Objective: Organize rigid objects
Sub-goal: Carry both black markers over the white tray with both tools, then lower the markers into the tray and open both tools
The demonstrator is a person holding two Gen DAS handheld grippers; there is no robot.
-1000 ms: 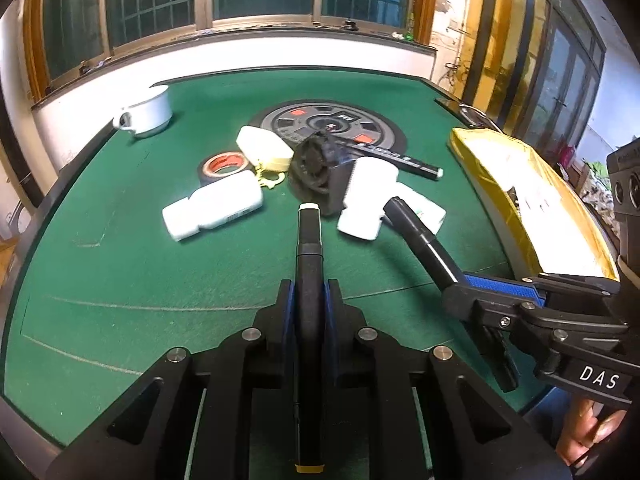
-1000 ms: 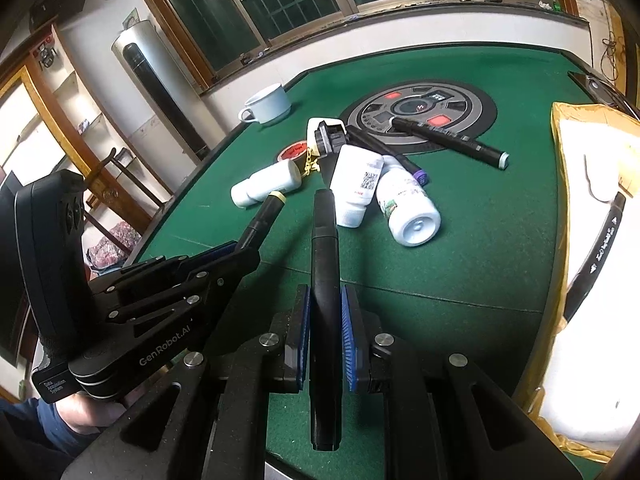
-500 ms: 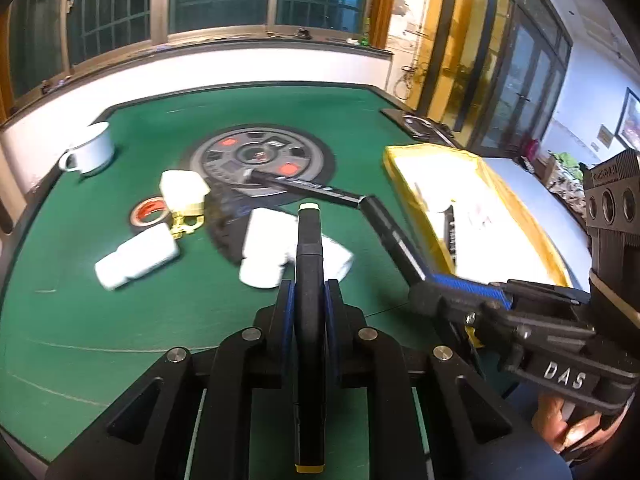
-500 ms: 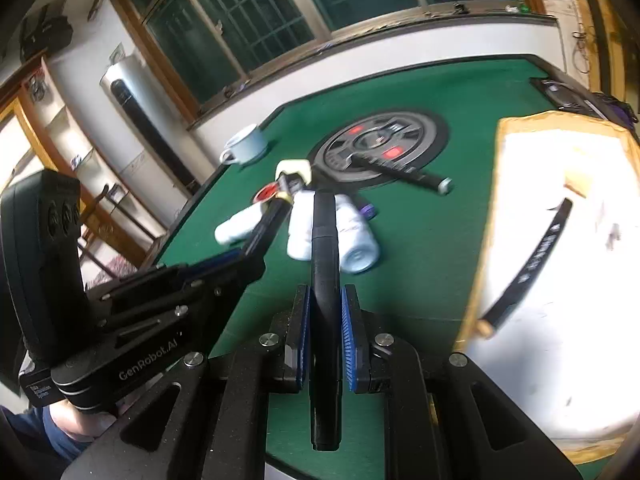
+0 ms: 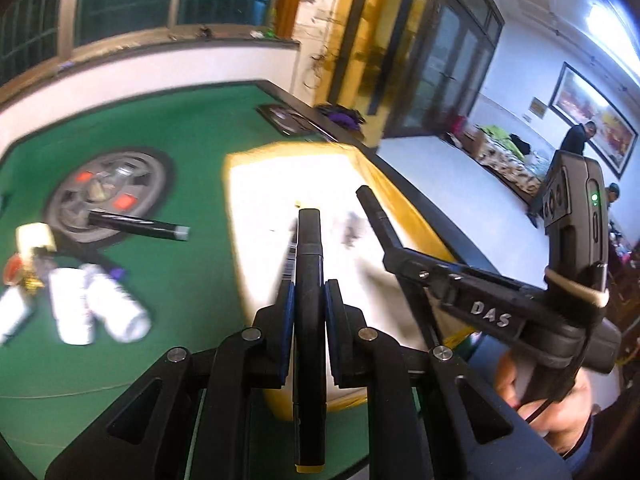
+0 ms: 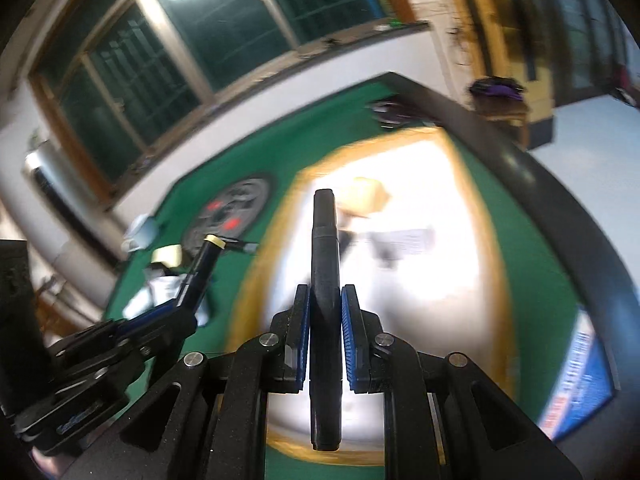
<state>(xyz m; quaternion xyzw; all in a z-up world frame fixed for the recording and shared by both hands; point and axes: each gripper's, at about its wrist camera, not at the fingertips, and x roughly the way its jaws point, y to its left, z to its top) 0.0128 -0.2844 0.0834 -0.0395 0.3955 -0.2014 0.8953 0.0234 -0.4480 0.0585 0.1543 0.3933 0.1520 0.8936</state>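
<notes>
Markers are sitting one in each gripper: left gripper (image 5: 308, 240) is pinching a black marker (image 5: 309, 320) with a yellow end, right gripper (image 6: 325, 232) is pinching an all-black marker (image 6: 325, 320). Both are hanging over the white tray (image 5: 256, 208) with the yellow rim, near the table's right edge. Inside the tray one long dark pen-like thing (image 6: 400, 238) is lying, blurred, plus a tan scrap (image 6: 366, 196) I cannot identify.

Nothing is standing between the held markers and the tray; the other gripper is crossing each view at the side, left one at lower left of the right wrist view (image 6: 212, 242), right one at right of the left wrist view (image 5: 366, 196).

Clutter is lying on the felt well left of the tray: one loose black marker (image 5: 136, 226) with a grey cap across the round grey centre disc (image 5: 108, 192), three white bottles (image 5: 120, 312) on their sides close together, one cream case (image 5: 35, 236), one red tape roll (image 5: 10, 270) at the frame edge, one white cup (image 6: 142, 232) further back.

Green felt table (image 5: 180, 264) with dark border is carrying it all. Barred windows (image 6: 160, 64) are running behind, wooden doors and yellow curtain to the right, a framed picture (image 5: 592, 120) and two people far off. A hand (image 5: 532, 396) is gripping the right handle. Everything is motion-blurred.
</notes>
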